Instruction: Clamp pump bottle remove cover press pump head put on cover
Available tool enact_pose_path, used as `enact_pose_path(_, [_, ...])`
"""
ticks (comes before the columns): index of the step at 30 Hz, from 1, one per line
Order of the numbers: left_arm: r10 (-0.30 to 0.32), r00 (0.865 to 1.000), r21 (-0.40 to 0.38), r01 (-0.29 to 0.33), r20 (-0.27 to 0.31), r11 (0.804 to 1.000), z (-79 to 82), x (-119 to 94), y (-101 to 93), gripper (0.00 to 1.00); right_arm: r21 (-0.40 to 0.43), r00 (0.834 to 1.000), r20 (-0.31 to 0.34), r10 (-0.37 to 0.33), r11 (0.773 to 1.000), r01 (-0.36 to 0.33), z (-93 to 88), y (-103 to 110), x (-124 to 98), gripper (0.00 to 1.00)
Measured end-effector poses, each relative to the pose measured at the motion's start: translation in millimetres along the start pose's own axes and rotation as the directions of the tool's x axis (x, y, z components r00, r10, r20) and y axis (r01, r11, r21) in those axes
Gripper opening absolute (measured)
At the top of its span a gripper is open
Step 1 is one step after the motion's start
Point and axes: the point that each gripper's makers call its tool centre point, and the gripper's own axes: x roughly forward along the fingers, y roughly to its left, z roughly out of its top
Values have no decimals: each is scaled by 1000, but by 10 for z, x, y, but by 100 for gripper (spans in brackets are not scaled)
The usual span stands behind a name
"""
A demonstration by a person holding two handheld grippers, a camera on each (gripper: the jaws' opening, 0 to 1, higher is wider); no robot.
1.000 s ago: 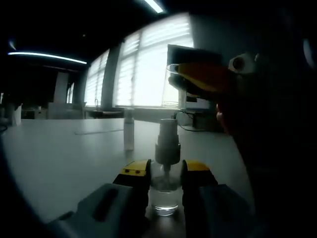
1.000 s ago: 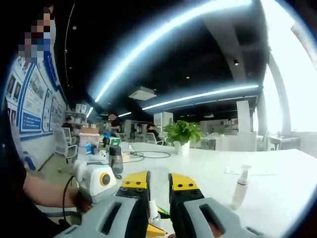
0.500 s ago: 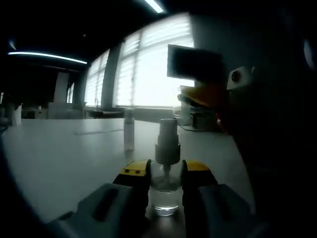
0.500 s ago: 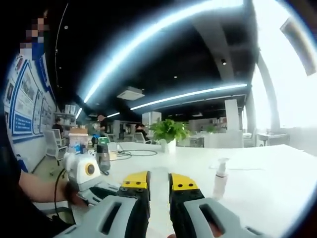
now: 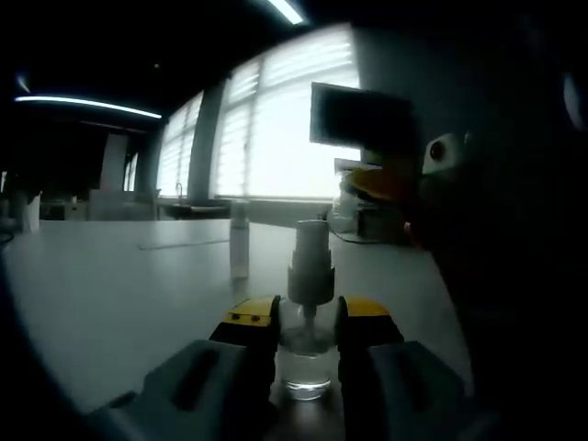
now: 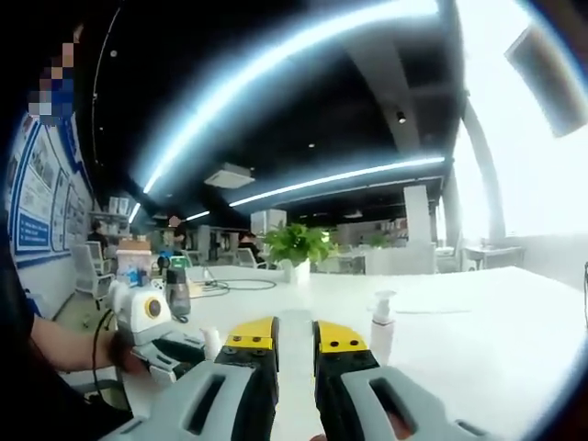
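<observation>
— Where is the pump bottle (image 5: 307, 354) right now?

— Low in the centre of the left gripper view, standing on the white table (image 5: 110, 285). My left tool (image 5: 307, 317) is pinching its clear body from both sides, with the yellow-tipped jaws just under the neck. The pale pump head (image 5: 310, 262) rises bare above them; no cover sits on it.

— And your other tool?

— My right tool (image 6: 296, 335) is at the bottom centre of the right gripper view, its jaws nearly pressed together with only a thin gap. I see nothing between them.

— How do you expect the bottle to handle?

— Light, I judge, and slick: small, clear, hard-walled, with a little clear liquid at the bottom. It looks stiff enough to take a firm pinch, but it could twist or slide up if I press off-centre. So I hold it on the body and should push straight down on the top of the pump head.

— Anything else about?

— A second slim bottle (image 5: 239, 243) stands further back on the table, left of centre.
</observation>
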Motion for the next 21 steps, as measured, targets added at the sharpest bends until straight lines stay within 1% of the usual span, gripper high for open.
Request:
enact_pose_path(2, [0, 1000, 1, 0, 0, 1000, 0, -1, -2, 16, 24, 1000, -5, -17, 1000, 17, -37, -81, -43, 9])
enact_pose_path(4, [0, 1000, 0, 0, 0, 1000, 0, -1, 2, 16, 26, 1000, -4, -25, 999, 25, -43, -114, -72, 9])
enact_pose_path(10, [0, 1000, 1, 0, 0, 1000, 1, -2, -9, 16, 26, 999, -6, -34, 999, 35, -83, -112, -101, 10])
enact_pose_path(13, [1, 1000, 1, -1, 0, 1000, 1, -1, -9, 16, 16, 999, -13, -46, 999, 46, -147, -129, -141, 10])
enact_pose_path(16, [0, 1000, 2, 0, 0, 1000, 0, -1, -6, 16, 27, 998, -23, -58, 998, 58, -211, -185, -172, 10])
enact_pose_path(21, [0, 1000, 3, 0, 0, 1000, 0, -1, -3, 16, 31, 997, -36, -67, 997, 68, -285, -206, -211, 10])
